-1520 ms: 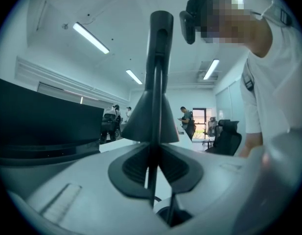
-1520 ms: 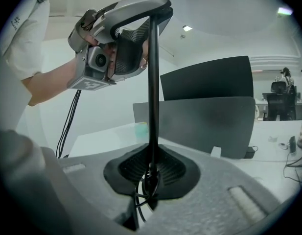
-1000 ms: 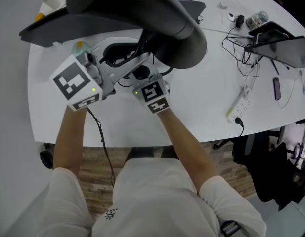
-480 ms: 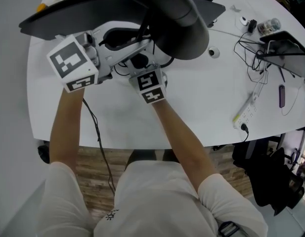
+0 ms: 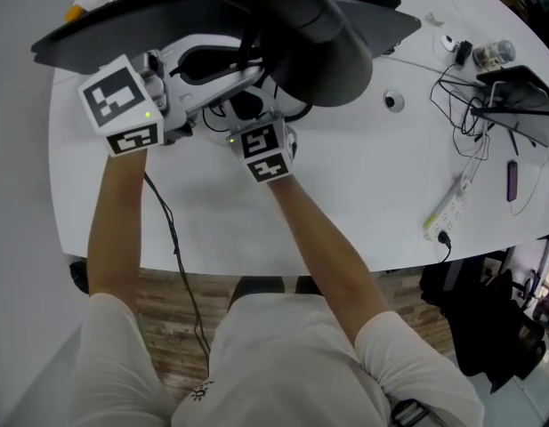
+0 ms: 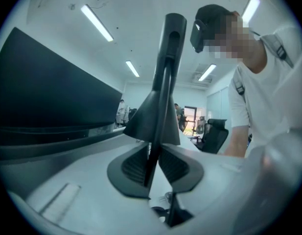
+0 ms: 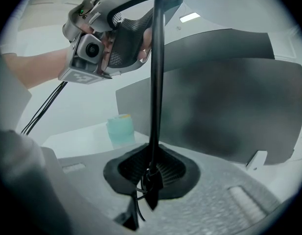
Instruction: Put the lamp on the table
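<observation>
**Hazards.** The lamp [image 5: 320, 56] is carried over the white tabletop [image 5: 345, 176], just in front of a monitor [image 5: 123, 25]. Whether its foot has touched down is hidden beneath its own head. It is held by the stem [image 7: 155, 82] alone. The right claw [image 7: 151, 173] is clamped on the stem low down. The left claw [image 6: 151, 168] pinches it higher up, and its jaws have just been easing apart with the stem between them.

Likely faults:
- The thin round stem slips or twists in the pads as the left grip loosens, and the heavy-looking head swings it over.
- The head knocks the monitor's edge.
- The foot lands unseen and off level, and the lamp topples on release.

**Description.** Dark grey to black, matt. The broad rounded head is large against a very slim, straight stem, which flares wider further up in the left gripper view. No damage visible.
</observation>
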The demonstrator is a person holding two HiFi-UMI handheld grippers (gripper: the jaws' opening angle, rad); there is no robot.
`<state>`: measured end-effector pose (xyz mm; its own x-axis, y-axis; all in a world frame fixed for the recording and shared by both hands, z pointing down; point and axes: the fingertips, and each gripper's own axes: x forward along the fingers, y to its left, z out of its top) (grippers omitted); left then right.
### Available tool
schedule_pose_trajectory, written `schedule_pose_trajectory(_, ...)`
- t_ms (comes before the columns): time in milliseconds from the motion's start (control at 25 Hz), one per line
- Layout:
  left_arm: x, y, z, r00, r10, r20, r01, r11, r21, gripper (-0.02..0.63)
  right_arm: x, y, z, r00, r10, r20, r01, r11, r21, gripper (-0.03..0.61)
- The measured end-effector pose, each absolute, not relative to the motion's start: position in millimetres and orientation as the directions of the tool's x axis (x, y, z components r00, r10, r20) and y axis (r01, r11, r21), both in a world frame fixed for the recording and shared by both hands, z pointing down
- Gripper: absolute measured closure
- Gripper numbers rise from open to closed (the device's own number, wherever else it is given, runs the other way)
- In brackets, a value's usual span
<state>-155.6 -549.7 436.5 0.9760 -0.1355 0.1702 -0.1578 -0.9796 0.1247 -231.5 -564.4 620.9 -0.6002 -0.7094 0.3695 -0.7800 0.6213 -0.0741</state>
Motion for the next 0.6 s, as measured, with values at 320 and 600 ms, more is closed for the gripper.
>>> schedule_pose_trajectory(320,-171,-562,443,0.974,-0.161,0.161,-0.187,-0.968,0.166,0.558,-238,-572,630,-0.598,-0.706,0.381,-0.778,0.625,-0.063,0.532)
schedule_pose_trajectory(600,-184,-569,449,0.965,-0.211,0.156,-0.238,-0.955,0.177,0.558,-239,-576,635,-0.567,-0.725,0.392,-0.791,0.612,-0.012,0.532)
